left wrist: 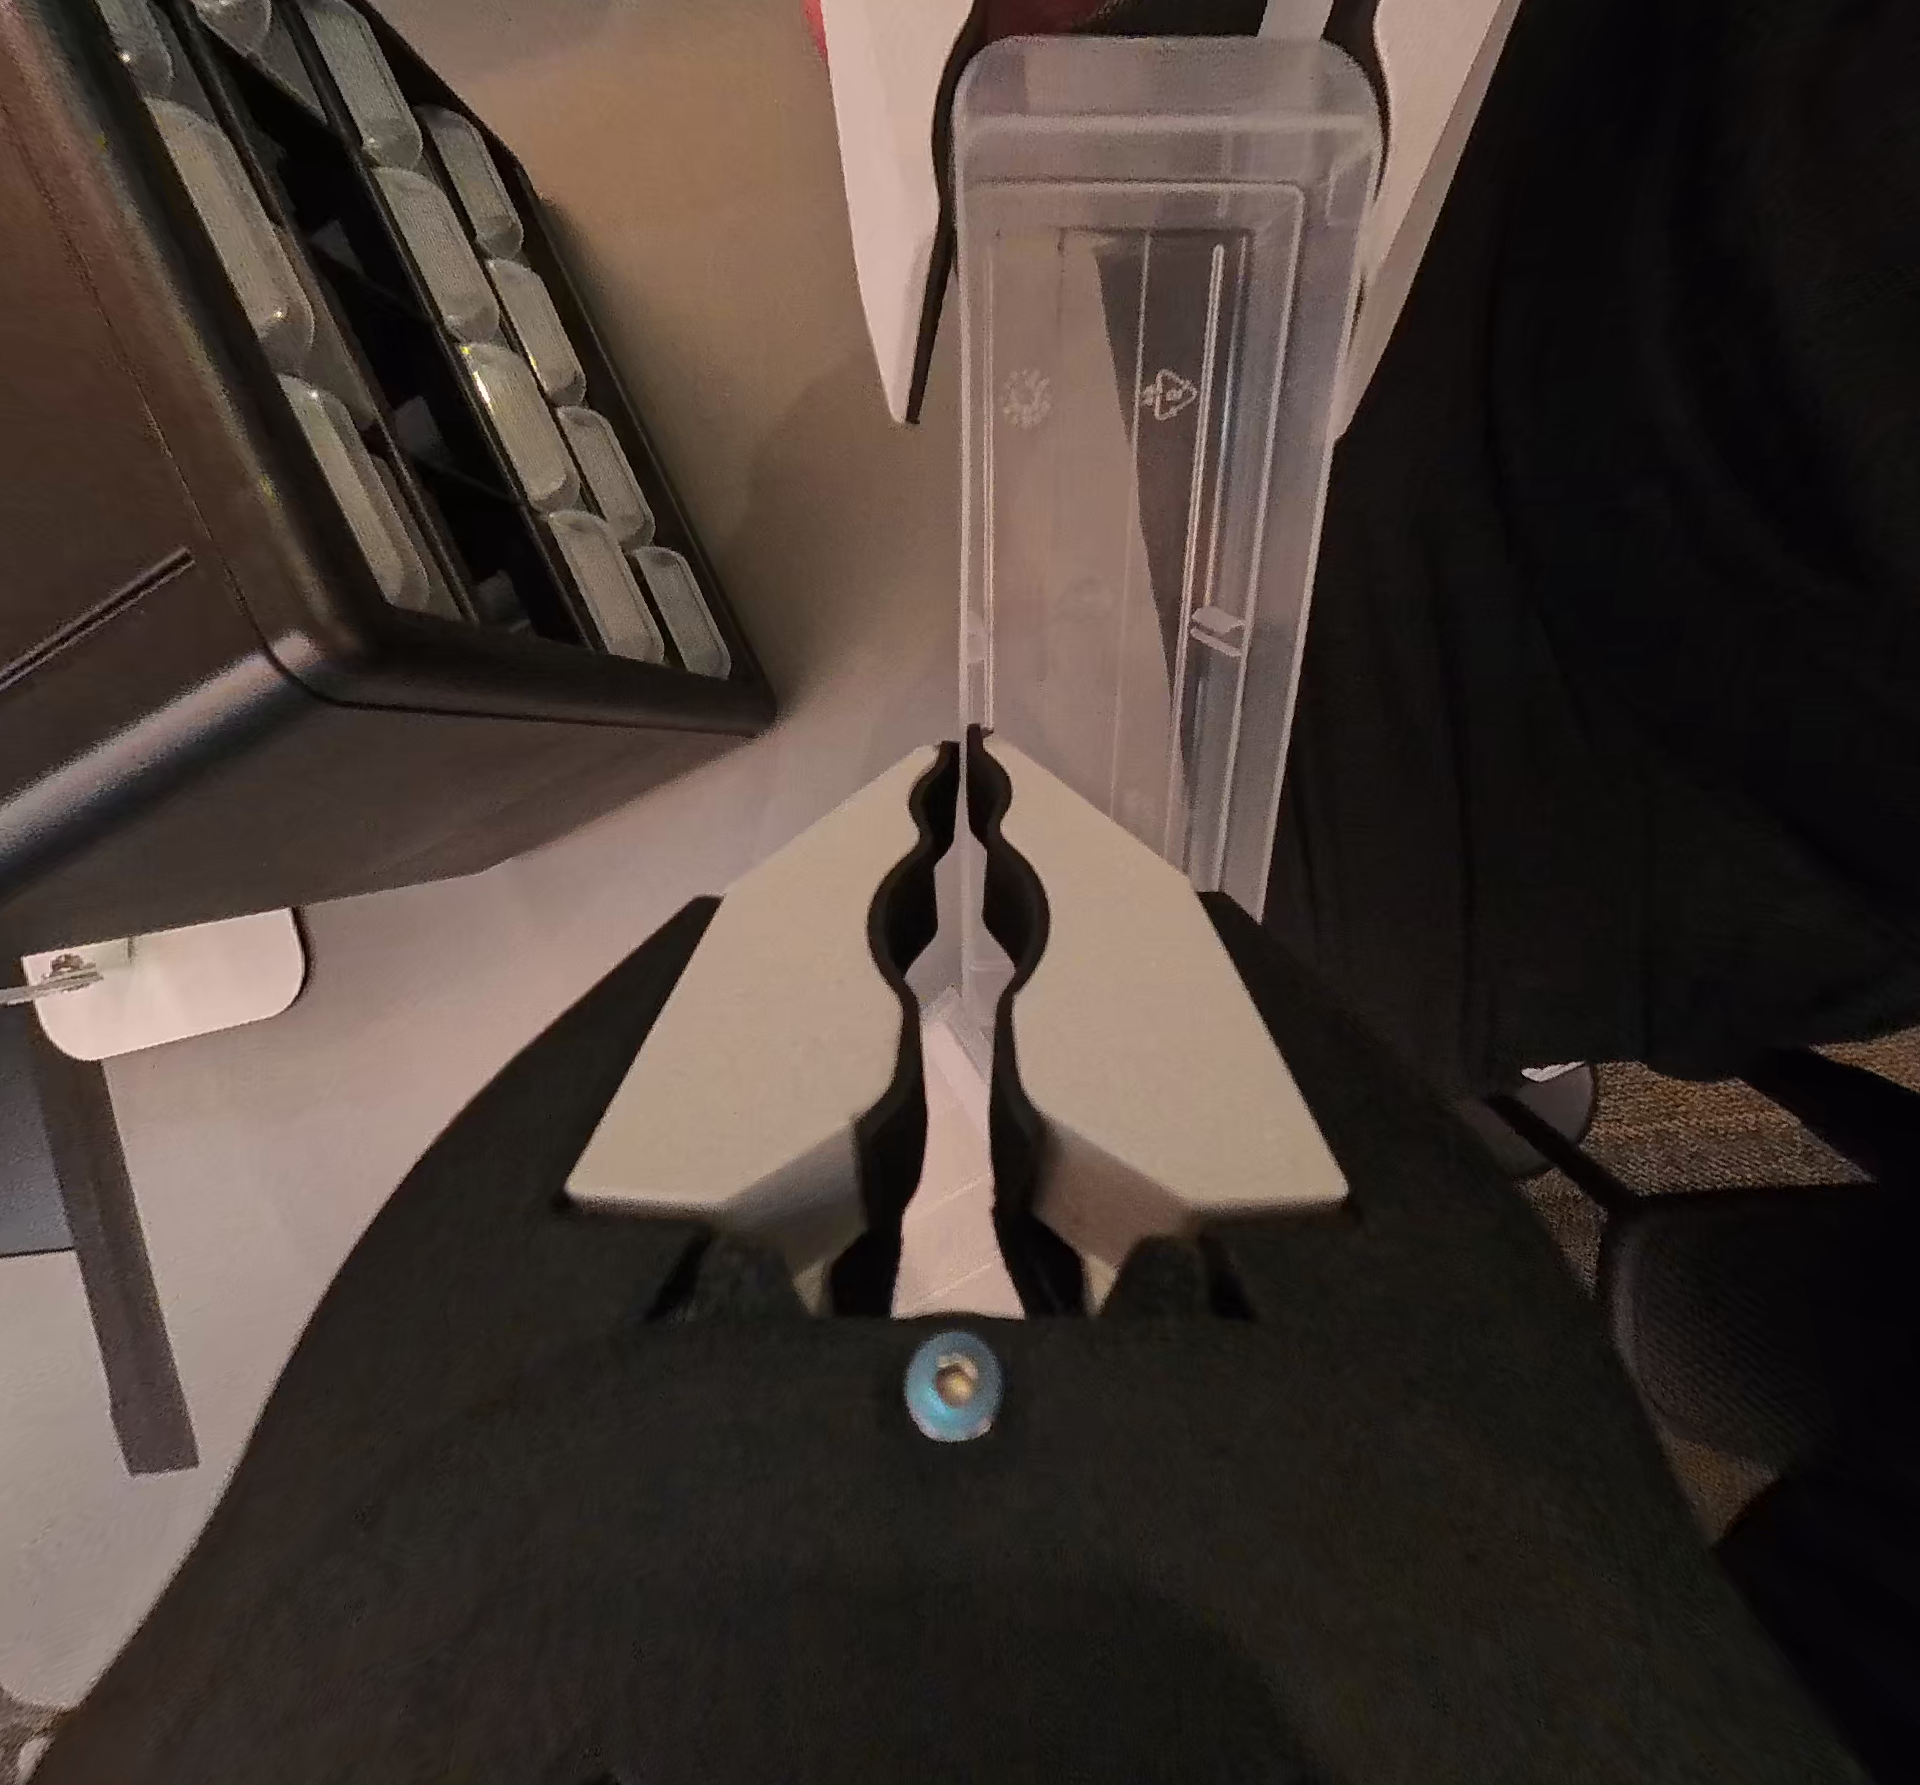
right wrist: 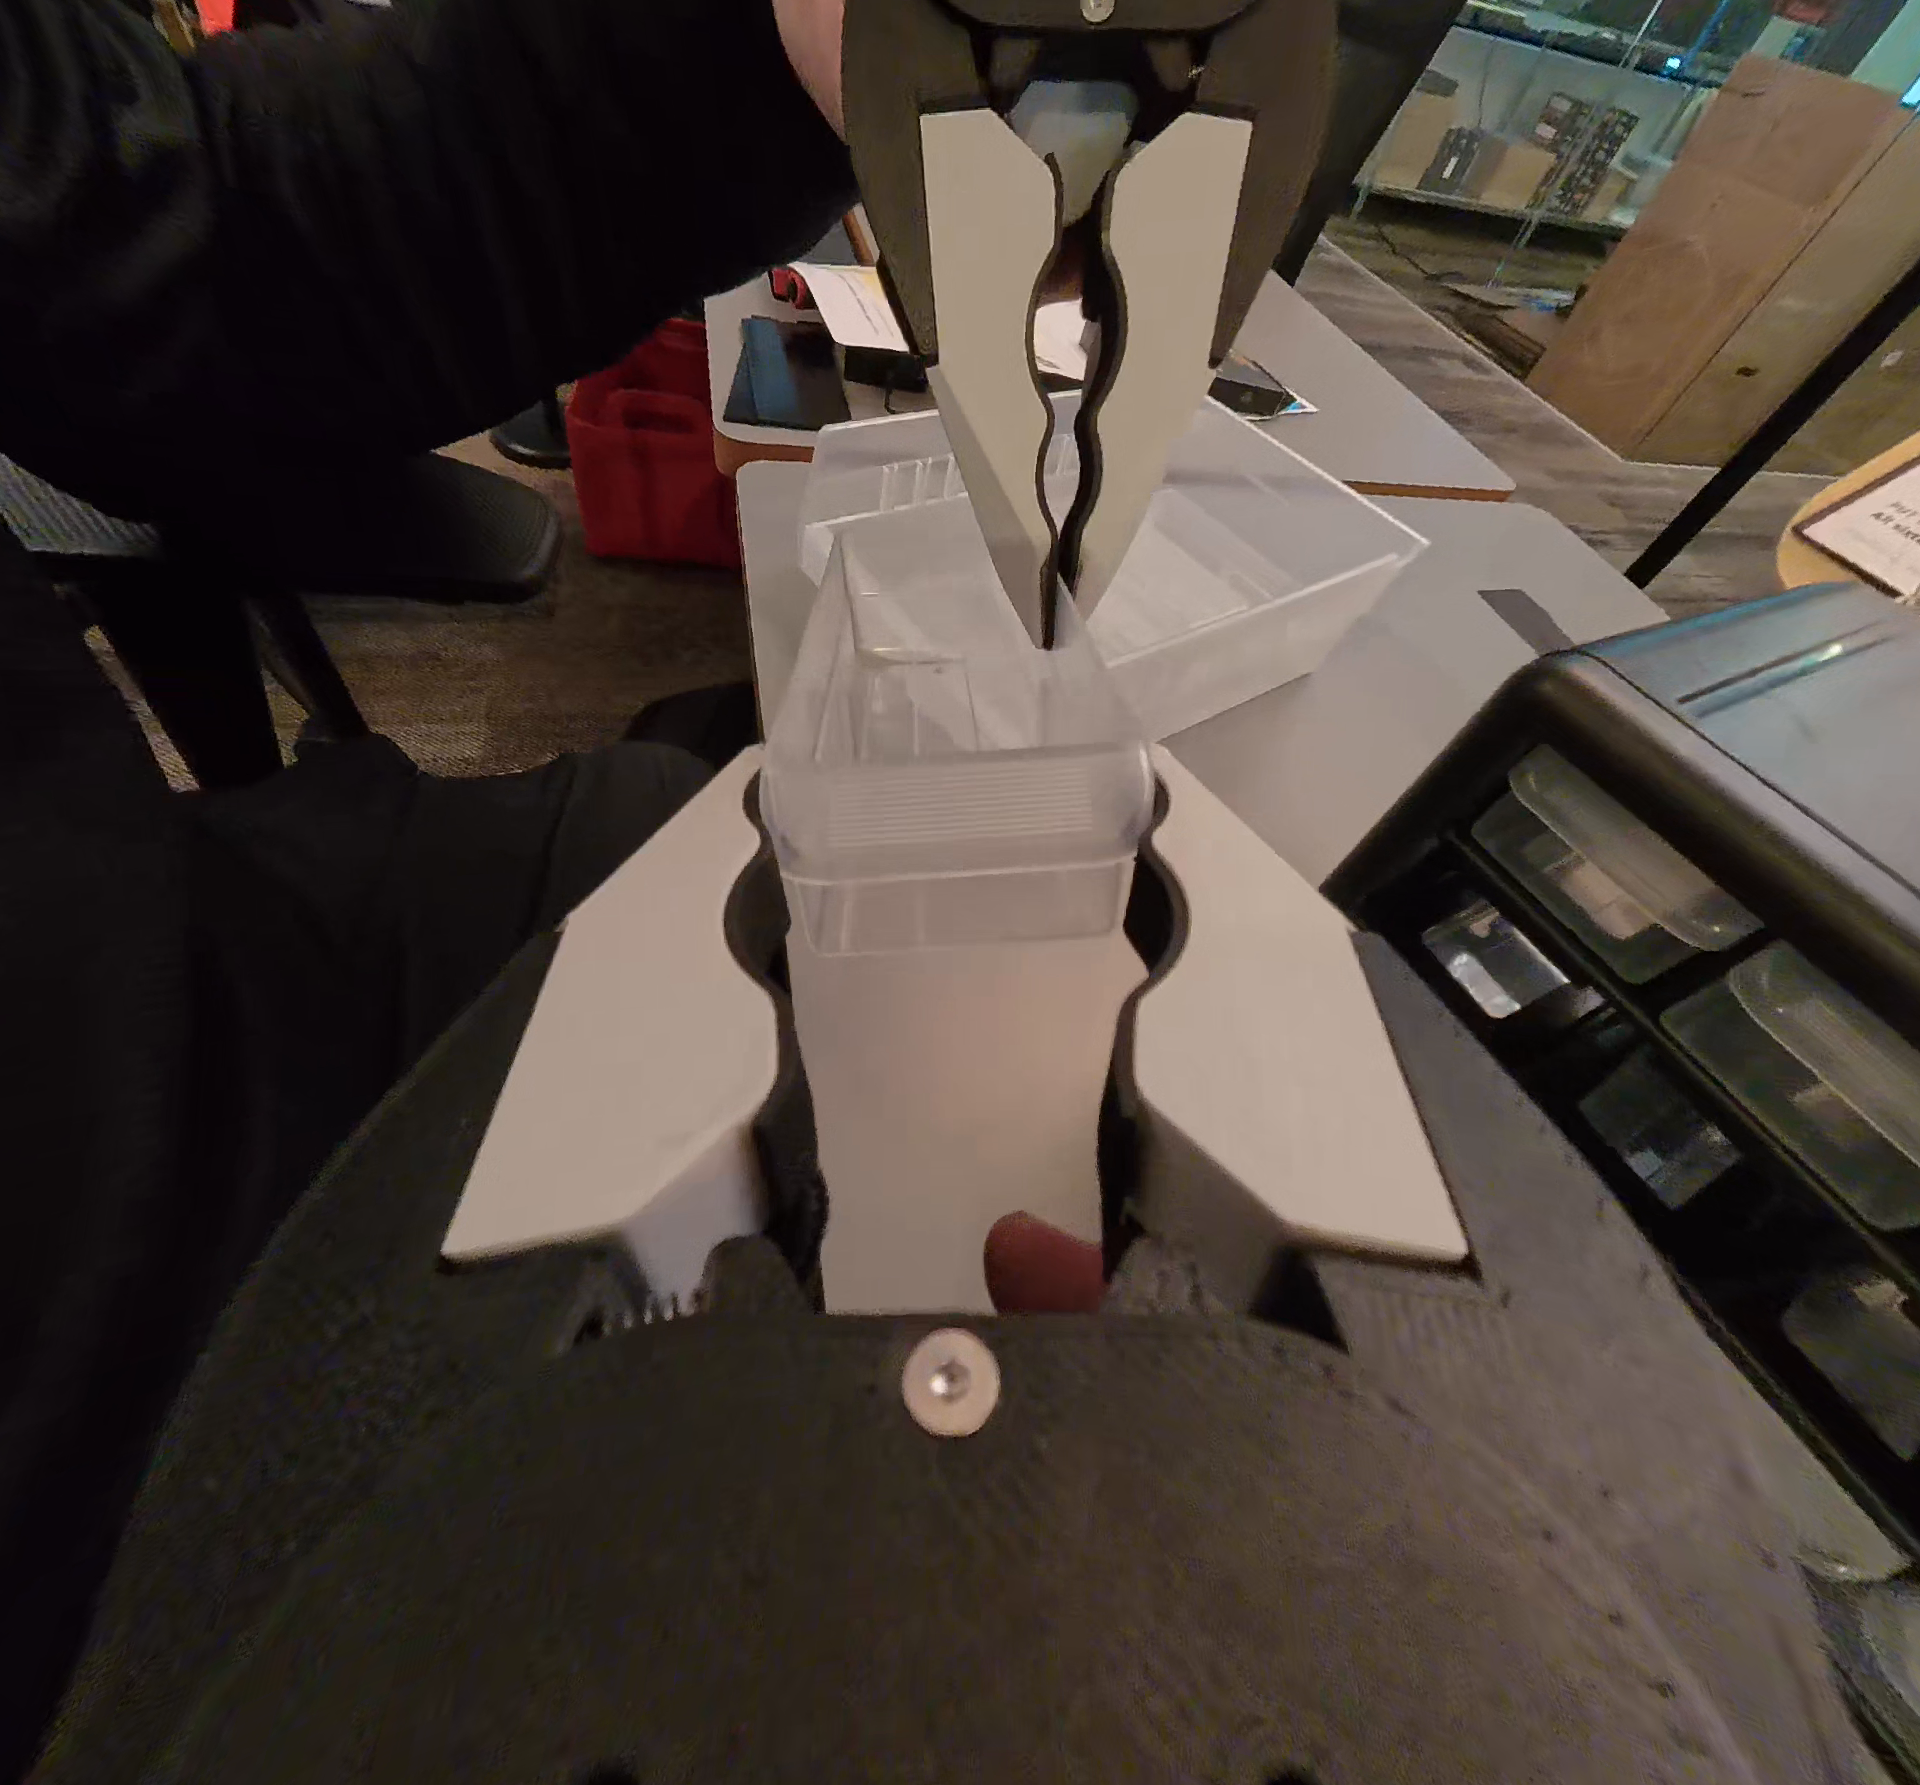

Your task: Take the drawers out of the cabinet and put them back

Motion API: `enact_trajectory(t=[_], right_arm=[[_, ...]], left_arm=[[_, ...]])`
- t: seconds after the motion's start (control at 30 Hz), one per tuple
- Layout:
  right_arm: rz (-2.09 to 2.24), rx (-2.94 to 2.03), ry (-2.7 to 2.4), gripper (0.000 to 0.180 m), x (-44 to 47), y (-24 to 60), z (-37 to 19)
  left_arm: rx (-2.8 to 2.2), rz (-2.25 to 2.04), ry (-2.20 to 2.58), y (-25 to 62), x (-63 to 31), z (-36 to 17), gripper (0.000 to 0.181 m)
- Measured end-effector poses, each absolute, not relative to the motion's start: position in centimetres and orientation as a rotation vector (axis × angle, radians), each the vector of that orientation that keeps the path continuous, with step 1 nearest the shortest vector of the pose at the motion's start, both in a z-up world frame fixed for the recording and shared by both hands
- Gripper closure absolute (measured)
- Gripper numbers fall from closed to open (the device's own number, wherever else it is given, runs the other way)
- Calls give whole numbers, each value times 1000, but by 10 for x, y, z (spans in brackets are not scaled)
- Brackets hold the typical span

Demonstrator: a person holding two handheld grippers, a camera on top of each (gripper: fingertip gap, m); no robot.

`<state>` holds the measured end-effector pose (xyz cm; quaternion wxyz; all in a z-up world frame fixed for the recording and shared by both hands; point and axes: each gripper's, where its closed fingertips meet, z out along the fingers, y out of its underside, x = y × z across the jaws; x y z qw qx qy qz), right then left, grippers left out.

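Note:
A small clear plastic drawer [left wrist: 1143, 488] is held in the air between both grippers, out of the cabinet. My left gripper [left wrist: 958, 743] is shut on the drawer's thin rear wall; it also shows in the right wrist view [right wrist: 1060, 634]. My right gripper [right wrist: 956, 800] is shut across the drawer's front handle end [right wrist: 951, 862]; its white fingers [left wrist: 873, 177] show at the top of the left wrist view. The black cabinet [left wrist: 364, 385] with several clear drawers in it stands on the table, left of the held drawer; in the right wrist view it [right wrist: 1662, 904] is at the right.
A larger clear drawer [right wrist: 1247, 582] lies on the white table [right wrist: 1403, 748] behind the held one. A person's black sleeve [right wrist: 364, 177] fills the left. A red bag [right wrist: 644, 457] and a chair stand on the carpet beyond the table edge.

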<state>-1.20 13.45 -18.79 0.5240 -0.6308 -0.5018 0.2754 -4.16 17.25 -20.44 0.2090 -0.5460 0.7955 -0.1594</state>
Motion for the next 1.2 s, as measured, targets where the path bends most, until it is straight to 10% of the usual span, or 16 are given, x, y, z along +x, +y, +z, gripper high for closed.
enact_trajectory(t=[0.33, 1.2], right_arm=[[571, -1562, -996, 116, 37, 155, -165], [140, -1739, -193, 116, 243, 210, -189]], left_arm=[[-1525, -429, 1830, 221, -19, -167, 137], [-1477, -472, 1599, 292, 34, -166, 119]])
